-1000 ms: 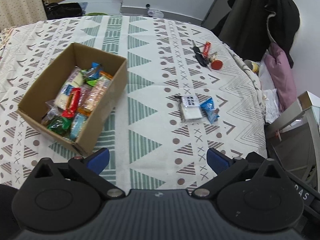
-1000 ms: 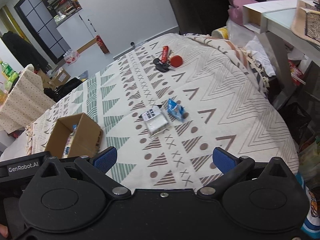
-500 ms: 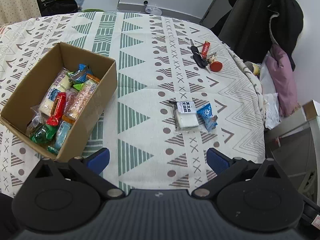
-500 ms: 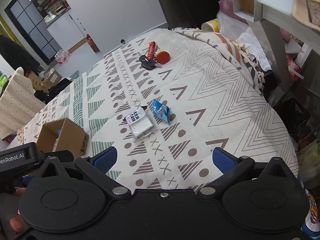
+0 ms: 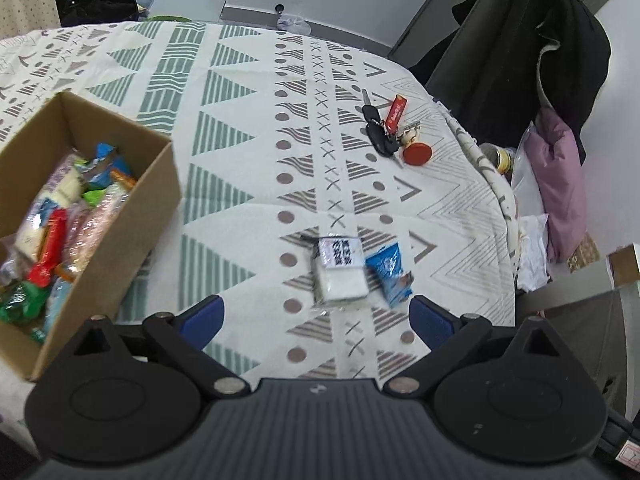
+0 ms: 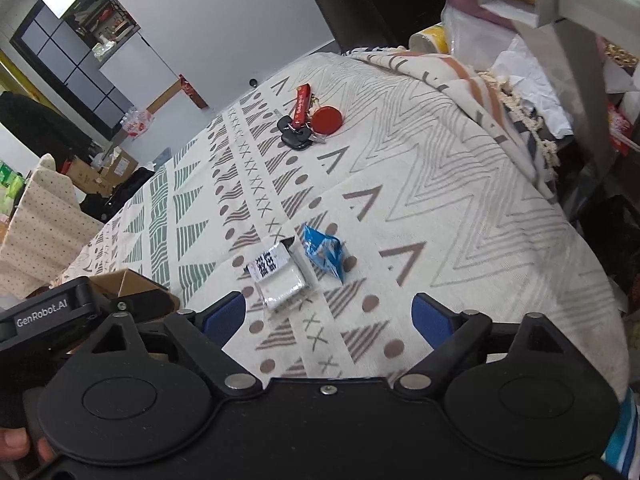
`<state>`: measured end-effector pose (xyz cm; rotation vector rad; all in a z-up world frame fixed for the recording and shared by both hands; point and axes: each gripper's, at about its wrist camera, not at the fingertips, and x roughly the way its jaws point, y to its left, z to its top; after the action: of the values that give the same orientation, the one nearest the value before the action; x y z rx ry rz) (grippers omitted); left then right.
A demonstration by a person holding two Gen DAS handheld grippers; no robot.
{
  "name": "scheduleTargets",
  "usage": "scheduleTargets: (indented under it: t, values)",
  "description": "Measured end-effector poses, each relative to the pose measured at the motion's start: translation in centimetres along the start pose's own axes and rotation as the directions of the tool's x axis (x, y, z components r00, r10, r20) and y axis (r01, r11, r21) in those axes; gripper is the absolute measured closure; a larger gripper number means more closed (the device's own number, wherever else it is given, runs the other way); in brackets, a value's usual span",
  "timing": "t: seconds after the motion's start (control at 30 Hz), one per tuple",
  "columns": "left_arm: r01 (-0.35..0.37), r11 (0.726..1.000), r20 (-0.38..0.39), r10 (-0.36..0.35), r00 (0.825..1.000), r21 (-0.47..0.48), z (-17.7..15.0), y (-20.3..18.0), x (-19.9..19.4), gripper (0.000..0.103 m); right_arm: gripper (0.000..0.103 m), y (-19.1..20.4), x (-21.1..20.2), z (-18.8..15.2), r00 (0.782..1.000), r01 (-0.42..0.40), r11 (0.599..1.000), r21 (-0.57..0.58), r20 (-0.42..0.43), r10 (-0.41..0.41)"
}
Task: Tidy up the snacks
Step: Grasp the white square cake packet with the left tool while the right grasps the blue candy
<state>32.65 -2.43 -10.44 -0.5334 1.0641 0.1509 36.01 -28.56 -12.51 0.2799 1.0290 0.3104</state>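
Observation:
Two snacks lie side by side on the patterned tablecloth: a clear-wrapped white snack with a black-and-white label [image 5: 340, 270] [image 6: 280, 278] and a small blue packet [image 5: 390, 274] [image 6: 324, 254]. At the left stands a brown cardboard box [image 5: 132, 216] holding several wrapped snacks [image 5: 60, 216]. My left gripper [image 5: 316, 320] is open, its blue fingertips just short of the two loose snacks. My right gripper [image 6: 326, 316] is open too, hovering close before the same pair. Neither holds anything.
A bunch of keys with a red tag and a red round fob [image 5: 394, 132] [image 6: 308, 120] lies farther back. A dark jacket on a chair [image 5: 520, 52] and a pink bag [image 5: 560, 184] stand past the table's right edge. The left gripper's body [image 6: 52, 312] shows at the right view's left.
Both grippers have moved forward and toward the two loose snacks, which now sit nearer the fingertips. The box has slid toward the left edge of the left view.

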Motion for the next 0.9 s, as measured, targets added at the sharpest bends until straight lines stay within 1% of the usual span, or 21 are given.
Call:
scheduleTargets:
  t: [0.03, 0.1, 0.13, 0.27, 0.43, 0.5, 0.6, 0.8, 0.87, 0.9]
  values:
    - [0.005, 1.0, -0.003, -0.005, 1.0, -0.007, 0.2, 0.0, 0.4, 0.007, 0.019, 0.0, 0.4, 0.3, 1.0, -0.004, 1.0, -0.002, -0.006, 0.004]
    - [0.016, 1.0, -0.012, -0.016, 1.0, -0.019, 0.6, -0.1, 1.3, 0.011, 0.023, -0.1, 1.1, 0.8, 1.0, -0.022, 1.0, -0.002, -0.018, 0.022]
    - [0.023, 0.999, -0.017, -0.023, 1.0, -0.024, 0.8, -0.1, 1.8, 0.012, 0.025, -0.2, 1.5, 1.1, 0.999, -0.03, 1.0, -0.001, -0.021, 0.03]
    - [0.038, 0.998, -0.04, -0.04, 0.998, -0.047, 1.4, -0.3, 3.8, 0.022, 0.031, -0.3, 3.2, 1.9, 0.998, -0.041, 0.999, -0.012, -0.039, 0.04]
    - [0.042, 0.997, -0.067, -0.047, 0.997, -0.068, 2.0, -0.7, 6.2, 0.033, 0.045, -0.5, 5.2, 2.6, 0.996, -0.057, 0.998, -0.027, -0.073, 0.055]
    - [0.046, 0.996, -0.081, -0.052, 0.995, -0.077, 2.2, -0.8, 7.2, 0.038, 0.048, -0.5, 6.0, 2.8, 0.994, -0.062, 0.998, -0.03, -0.088, 0.059]
    - [0.05, 0.995, -0.104, -0.059, 0.993, -0.082, 2.3, -1.0, 8.6, 0.042, 0.05, -0.6, 7.1, 2.9, 0.992, -0.061, 0.997, -0.046, -0.11, 0.056]
    - [0.044, 0.994, -0.13, -0.057, 0.99, -0.102, 2.9, -0.9, 10.4, 0.042, 0.052, -0.3, 9.8, 3.3, 0.987, -0.061, 0.995, -0.078, -0.154, 0.049]
    - [0.047, 0.993, -0.135, -0.062, 0.989, -0.106, 3.1, -0.9, 10.8, 0.042, 0.054, -0.2, 10.6, 3.3, 0.985, -0.068, 0.994, -0.083, -0.162, 0.054]
    - [0.046, 0.993, -0.138, -0.061, 0.989, -0.107, 3.1, -0.9, 11.1, 0.042, 0.057, -0.1, 11.0, 3.3, 0.984, -0.073, 0.993, -0.089, -0.166, 0.057]
